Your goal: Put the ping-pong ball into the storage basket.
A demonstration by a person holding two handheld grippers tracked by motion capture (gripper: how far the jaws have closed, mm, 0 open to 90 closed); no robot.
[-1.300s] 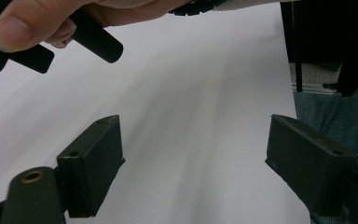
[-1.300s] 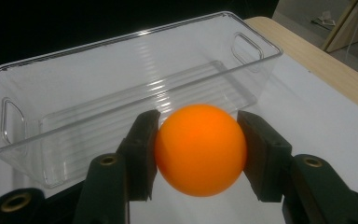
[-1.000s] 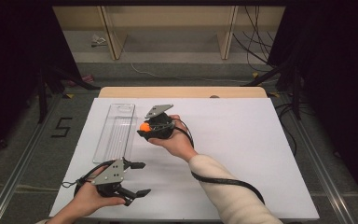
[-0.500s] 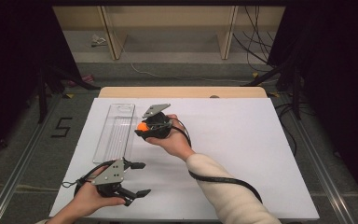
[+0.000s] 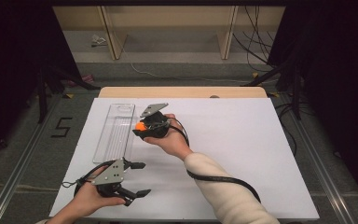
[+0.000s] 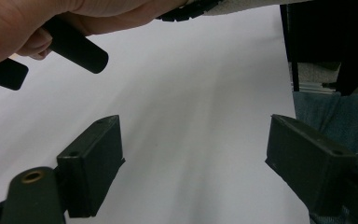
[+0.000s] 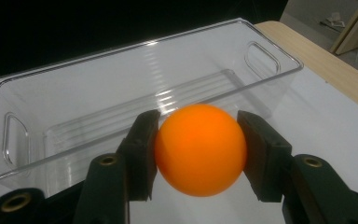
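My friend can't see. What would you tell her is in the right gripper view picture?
A hand-held gripper squeezes an orange ball between its two black jaws. Just behind it sits an empty clear bin with handle slots at both ends, on a white table.

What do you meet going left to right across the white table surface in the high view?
Left gripper near the front edge, jaws open and holding nothing → clear plastic bin → orange ball clamped in the right gripper, beside the bin's right wall → bare white table.
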